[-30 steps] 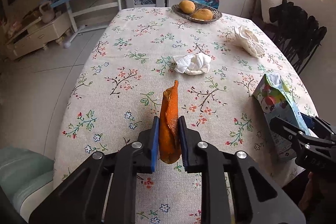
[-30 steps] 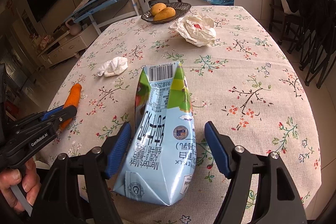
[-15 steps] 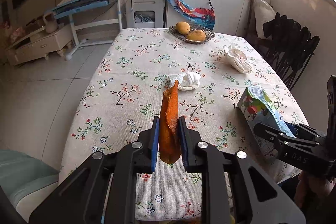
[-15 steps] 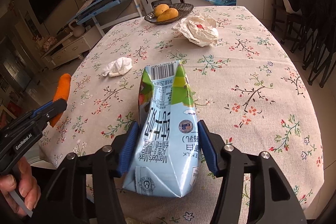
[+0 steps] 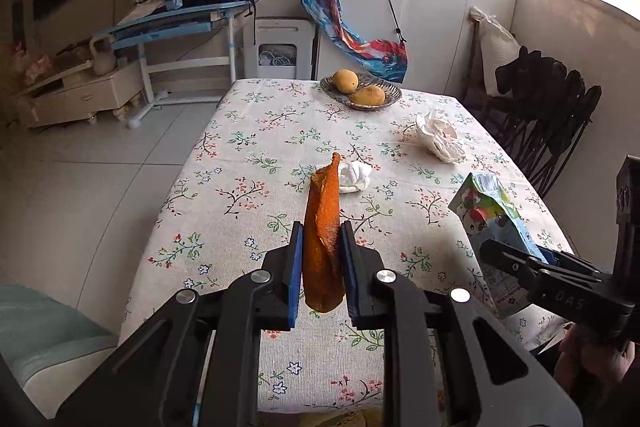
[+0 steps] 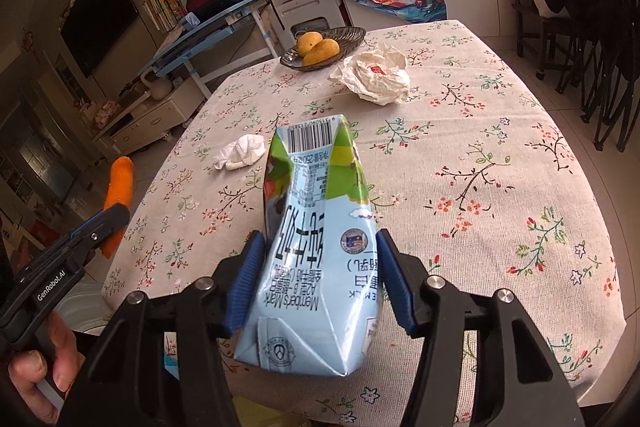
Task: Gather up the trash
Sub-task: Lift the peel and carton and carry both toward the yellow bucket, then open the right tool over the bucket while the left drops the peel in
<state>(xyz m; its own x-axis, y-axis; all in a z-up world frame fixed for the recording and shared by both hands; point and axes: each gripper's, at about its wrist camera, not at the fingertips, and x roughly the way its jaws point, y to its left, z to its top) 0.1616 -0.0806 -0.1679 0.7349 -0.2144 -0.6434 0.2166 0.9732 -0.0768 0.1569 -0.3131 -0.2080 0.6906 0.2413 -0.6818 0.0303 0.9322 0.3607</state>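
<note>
The left gripper [image 5: 320, 259] pinches an orange peel [image 5: 322, 247] narrowly, tilted downward above the tabletop's [image 5: 248, 163] near edge. The right gripper's [image 6: 320, 267] jaws, having just closed, clamp a crumpled milk carton [image 6: 316, 247] at that edge.

Both tools are matte black plastic with angular, cut-out arms that taper forward into two fingers, each lined on its inner face with a ribbed blue pad [image 5: 297, 269]. On the left gripper [image 5: 322, 275] four round silver screw heads sit on top of the linkage behind the pads, and its side bears white "GenRobot.AI" lettering beside a thin blue edge strip; the hand [image 6: 38, 377] around its handle shows bare fingers and no sleeve. The right gripper [image 6: 320, 281] carries the same four silver screws behind its pads, with raised letters "DAS" on its black side.
</note>
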